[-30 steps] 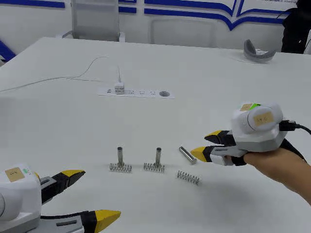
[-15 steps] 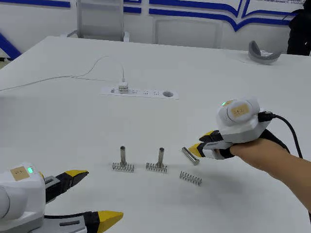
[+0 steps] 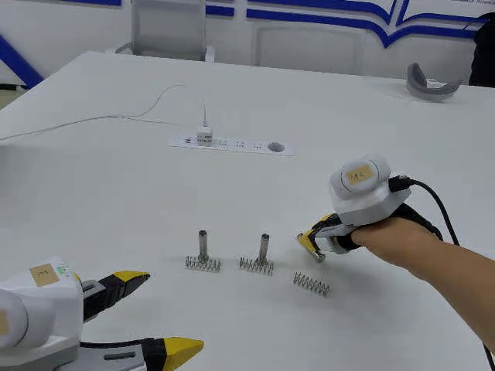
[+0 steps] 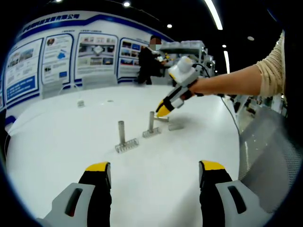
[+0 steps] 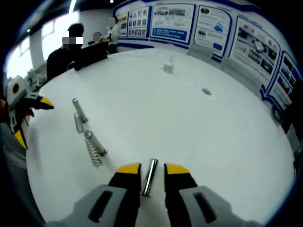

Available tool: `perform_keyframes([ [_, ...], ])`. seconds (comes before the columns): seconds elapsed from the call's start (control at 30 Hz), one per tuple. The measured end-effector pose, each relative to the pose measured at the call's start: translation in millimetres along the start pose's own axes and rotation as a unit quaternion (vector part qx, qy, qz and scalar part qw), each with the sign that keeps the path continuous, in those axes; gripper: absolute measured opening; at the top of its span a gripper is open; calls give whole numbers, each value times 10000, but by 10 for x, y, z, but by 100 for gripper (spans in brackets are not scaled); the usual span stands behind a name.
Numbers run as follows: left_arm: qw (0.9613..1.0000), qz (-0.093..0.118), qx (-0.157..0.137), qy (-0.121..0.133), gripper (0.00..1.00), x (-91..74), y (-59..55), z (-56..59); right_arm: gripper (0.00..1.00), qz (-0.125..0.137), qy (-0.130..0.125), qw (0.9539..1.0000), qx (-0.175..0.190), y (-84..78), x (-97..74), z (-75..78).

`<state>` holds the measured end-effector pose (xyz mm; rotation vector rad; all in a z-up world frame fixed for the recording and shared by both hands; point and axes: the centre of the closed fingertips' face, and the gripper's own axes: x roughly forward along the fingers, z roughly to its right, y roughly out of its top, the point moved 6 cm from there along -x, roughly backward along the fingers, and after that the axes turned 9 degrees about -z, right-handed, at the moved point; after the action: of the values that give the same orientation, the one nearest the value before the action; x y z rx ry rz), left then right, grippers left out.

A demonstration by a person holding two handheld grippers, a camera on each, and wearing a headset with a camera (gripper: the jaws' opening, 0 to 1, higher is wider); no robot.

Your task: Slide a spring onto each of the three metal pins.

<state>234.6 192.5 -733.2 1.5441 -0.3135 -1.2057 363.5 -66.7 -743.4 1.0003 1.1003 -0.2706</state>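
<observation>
Third pin [image 5: 149, 177] lies flat on the tabletop [image 3: 116, 178], between the narrowly parted jaws of the right tool [image 5: 152, 169]; cannot tell whether it is gripped. Loose spring [image 3: 311, 284] lies near it. Left tool [image 4: 154, 172] gapes wide, empty. Risk: the round pin could roll or pivot out on closing and knock the neighbouring upright pin [image 3: 264, 246].

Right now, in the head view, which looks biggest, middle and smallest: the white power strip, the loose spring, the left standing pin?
1. Long white power strip, though farthest away.
2. Loose coiled metal spring and left upright metal pin: too alike to rank.
</observation>
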Motion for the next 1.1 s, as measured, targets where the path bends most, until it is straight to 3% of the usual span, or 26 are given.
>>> perform_keyframes([
  [0.37, 10000, -57, -25, -43, 77, 18, -42, -9, 14, -228, 13, 9997, 113, 4, 143, 15],
  [0.73, 9999, -117, -38, -60, 76, 25, -63, -8, 11, -301, 94, 9993, 199, 28, 166, 25],
  [1.1, 9999, -116, -58, -49, 76, 24, -71, -5, 9, -473, 187, 9974, 516, 19, 168, 25],
])
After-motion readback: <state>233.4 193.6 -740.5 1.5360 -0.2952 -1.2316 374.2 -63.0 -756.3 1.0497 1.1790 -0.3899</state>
